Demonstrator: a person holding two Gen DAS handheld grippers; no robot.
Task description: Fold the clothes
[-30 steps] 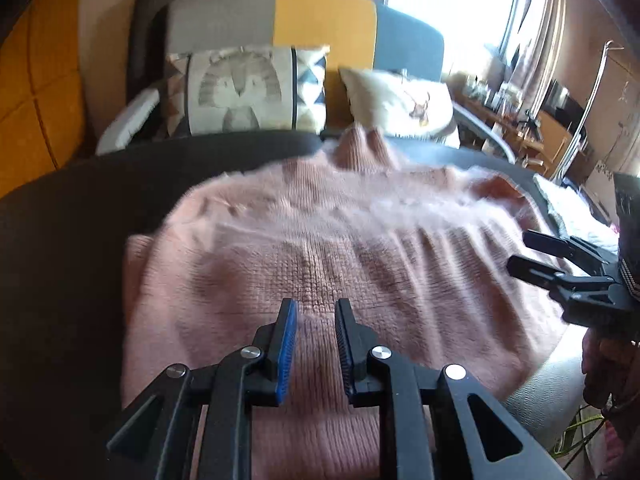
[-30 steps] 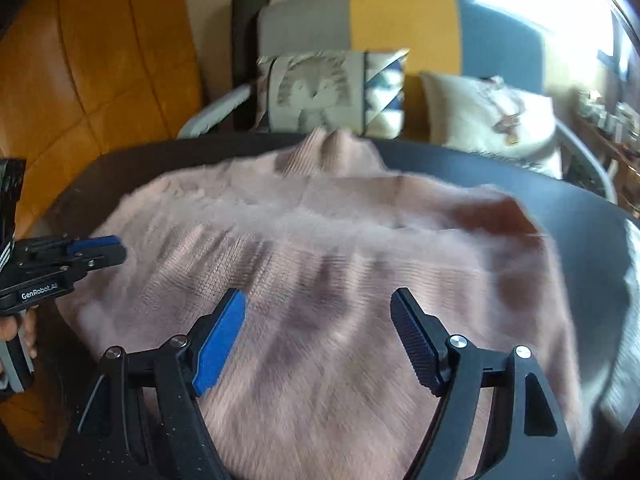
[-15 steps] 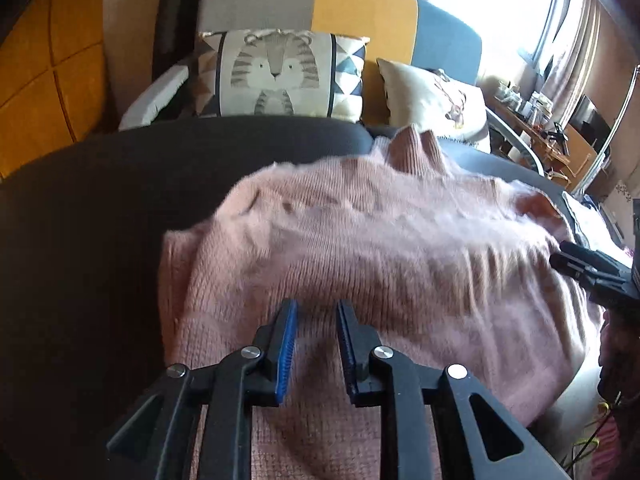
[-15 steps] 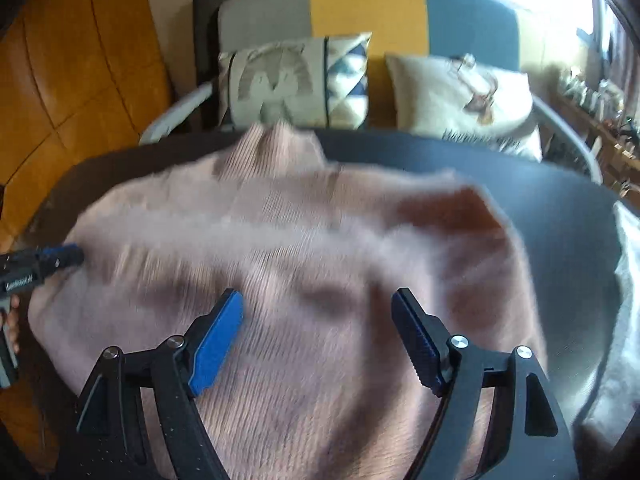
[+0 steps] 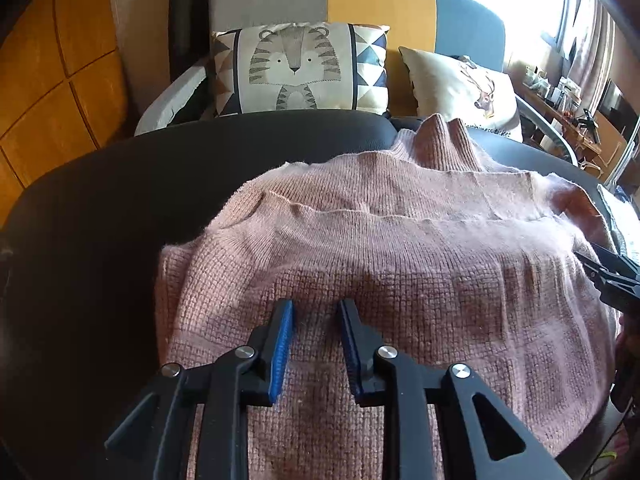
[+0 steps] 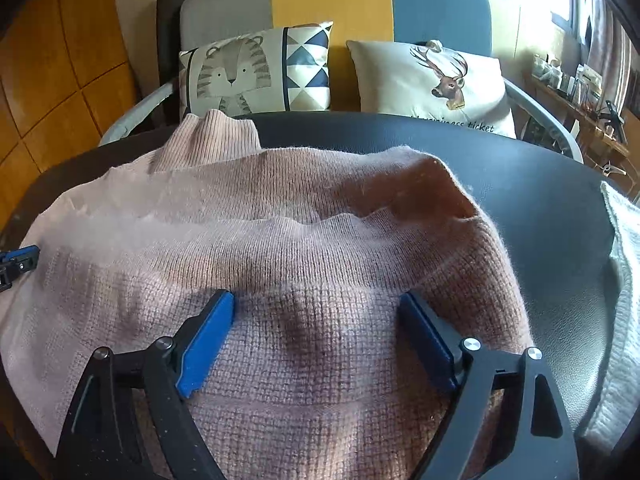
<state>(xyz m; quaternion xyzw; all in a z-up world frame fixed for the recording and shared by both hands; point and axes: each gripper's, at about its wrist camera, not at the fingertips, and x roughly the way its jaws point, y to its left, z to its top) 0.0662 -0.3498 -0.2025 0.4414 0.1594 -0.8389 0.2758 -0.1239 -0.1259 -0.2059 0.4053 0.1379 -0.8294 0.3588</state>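
Observation:
A pink knitted sweater [image 5: 400,264] lies on a round black table [image 5: 120,200], folded across its width, with its turtleneck collar [image 5: 444,144] at the far side. My left gripper [image 5: 316,308] hovers over the near left part of the sweater, its jaws a narrow gap apart with nothing between them. My right gripper [image 6: 316,300] is wide open and empty over the near right part of the sweater [image 6: 300,240]. The collar [image 6: 216,136] shows at the far left in the right wrist view. Each gripper's tips show at the edge of the other's view.
A sofa [image 6: 332,0] stands behind the table with a tiger cushion [image 5: 296,68] and a deer cushion [image 6: 432,80]. A grey-white cloth [image 6: 624,280] lies at the table's right edge. Orange wall panels [image 5: 52,80] are on the left, and cluttered shelves [image 5: 568,92] on the right.
Both grippers have drifted left and lower over the sweater. The sweater's folded upper layer has settled flat. Jaw openings are unchanged.

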